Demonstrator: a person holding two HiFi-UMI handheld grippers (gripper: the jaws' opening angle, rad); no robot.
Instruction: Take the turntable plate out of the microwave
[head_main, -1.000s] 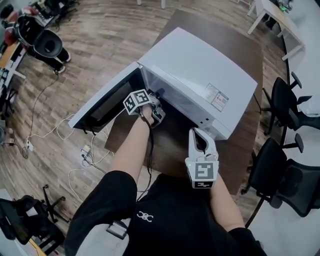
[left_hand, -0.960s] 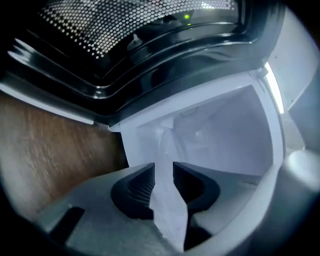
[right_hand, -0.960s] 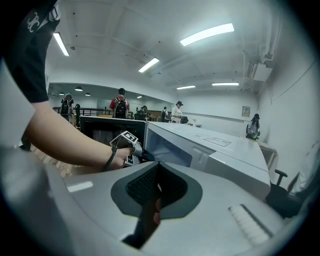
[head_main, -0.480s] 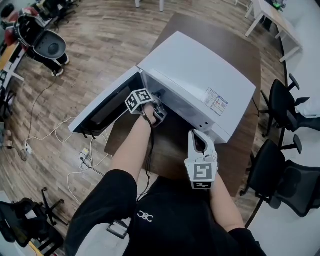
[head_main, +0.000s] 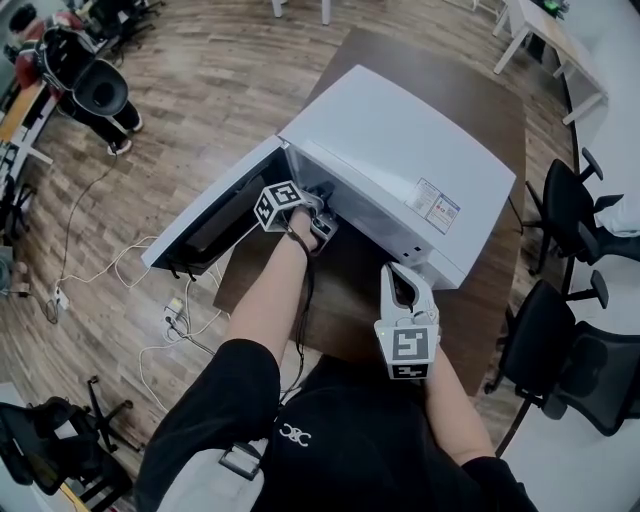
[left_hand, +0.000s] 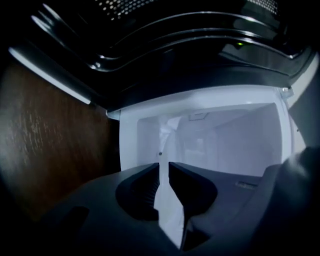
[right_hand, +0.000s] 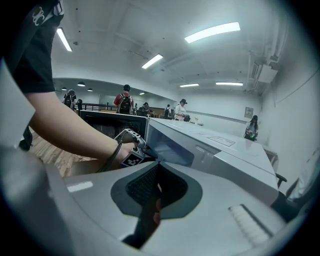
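A white microwave (head_main: 400, 150) stands on a dark wooden table (head_main: 480, 90), its door (head_main: 215, 210) swung open to the left. My left gripper (head_main: 322, 208) reaches into the mouth of the cavity, rolled onto its side. In the left gripper view its jaws (left_hand: 164, 167) have just been closing, and only a narrow gap is left. The pale glass rim of the turntable plate (left_hand: 166, 135) runs edge-on through that gap, with the pads against it. My right gripper (head_main: 405, 285) hangs shut and empty in front of the microwave's right side (right_hand: 215, 150).
Black office chairs (head_main: 565, 210) stand to the right of the table. Cables and a power strip (head_main: 172, 300) lie on the wood floor to the left. A white table (head_main: 545, 30) is at the top right. Several people stand far off in the right gripper view.
The left gripper stays at the cavity's mouth and its marker cube has turned a little. The right gripper has kept its place.
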